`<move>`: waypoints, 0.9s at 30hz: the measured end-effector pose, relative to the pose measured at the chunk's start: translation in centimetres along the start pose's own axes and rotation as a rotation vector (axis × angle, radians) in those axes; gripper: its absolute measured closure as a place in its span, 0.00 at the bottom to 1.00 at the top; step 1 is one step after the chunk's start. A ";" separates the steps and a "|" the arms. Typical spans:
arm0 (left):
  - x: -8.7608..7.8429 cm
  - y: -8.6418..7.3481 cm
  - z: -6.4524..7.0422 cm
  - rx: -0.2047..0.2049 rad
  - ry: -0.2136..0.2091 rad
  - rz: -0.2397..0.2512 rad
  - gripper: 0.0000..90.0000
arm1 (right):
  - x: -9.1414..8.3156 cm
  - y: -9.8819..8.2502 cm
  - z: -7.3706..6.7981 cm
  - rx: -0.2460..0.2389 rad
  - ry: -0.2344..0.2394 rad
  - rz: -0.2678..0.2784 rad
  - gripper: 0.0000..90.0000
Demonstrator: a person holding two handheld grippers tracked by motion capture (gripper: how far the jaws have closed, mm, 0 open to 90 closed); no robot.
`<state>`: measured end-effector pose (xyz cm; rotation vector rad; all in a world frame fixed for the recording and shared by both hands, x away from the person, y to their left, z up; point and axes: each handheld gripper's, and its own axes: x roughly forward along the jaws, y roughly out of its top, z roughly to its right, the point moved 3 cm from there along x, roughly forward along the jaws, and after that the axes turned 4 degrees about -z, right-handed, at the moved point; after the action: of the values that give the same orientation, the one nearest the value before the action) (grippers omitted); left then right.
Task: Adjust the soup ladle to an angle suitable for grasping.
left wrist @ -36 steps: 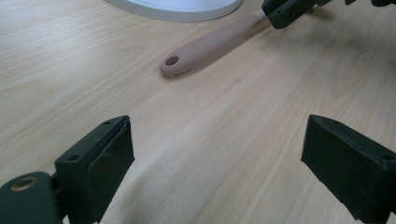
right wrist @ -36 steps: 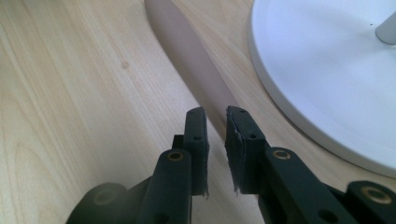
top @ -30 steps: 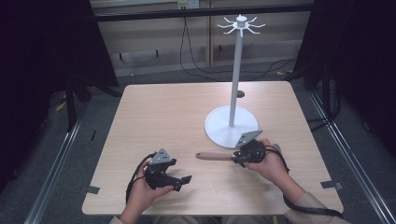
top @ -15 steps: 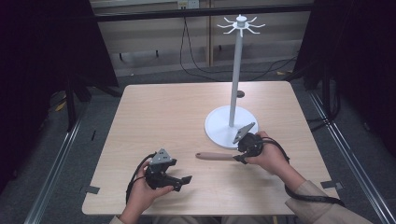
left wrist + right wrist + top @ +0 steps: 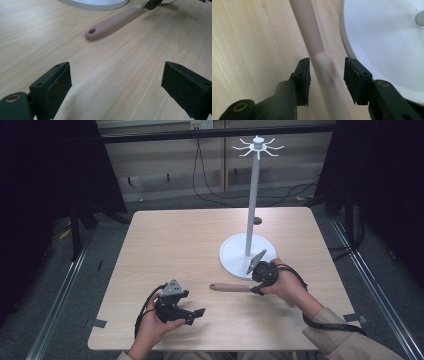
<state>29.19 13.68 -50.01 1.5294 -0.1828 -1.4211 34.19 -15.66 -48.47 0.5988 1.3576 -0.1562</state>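
A utensil with a pinkish-beige handle (image 5: pixel 229 287) lies flat on the table in front of the white stand's round base (image 5: pixel 235 256). The handle has a hanging hole at its free end (image 5: pixel 92 31). My right gripper (image 5: pixel 256 288) is down at the handle's other end. Its jaws straddle the blurred handle (image 5: pixel 312 32) with a gap on each side, so this gripper (image 5: pixel 326 75) is open. The utensil's head is hidden behind that gripper. My left gripper (image 5: pixel 198 314) rests near the table's front edge, pointing at the handle. It stands wide open (image 5: pixel 116 85) and holds nothing.
The stand's thin pole (image 5: pixel 251 205) rises to a crown of several hooks (image 5: pixel 257 144). Its base (image 5: pixel 387 45) lies just beside my right jaw. A small dark spot (image 5: pixel 257 220) marks the table behind the pole. Cables trail from both grippers.
My right hand has tilted and edged slightly toward the stand's base. The utensil lies where it was. The left gripper has not moved.
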 end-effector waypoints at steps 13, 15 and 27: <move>0.0 0.0 -0.1 0.003 0.008 0.000 0.10 | 1.1 -0.3 0.0 -0.003 0.029 -0.028 0.68; -0.1 0.0 -0.1 0.000 0.009 0.004 0.10 | 1.3 -0.4 0.0 -0.004 0.030 -0.028 0.69; -0.2 0.0 -0.3 -0.008 0.016 0.009 0.10 | 0.9 -1.1 0.5 -0.013 0.067 0.019 0.88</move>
<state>29.40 14.00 -49.92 1.5310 -0.1740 -1.4007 34.30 -16.61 -49.65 0.6103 1.4163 -0.1123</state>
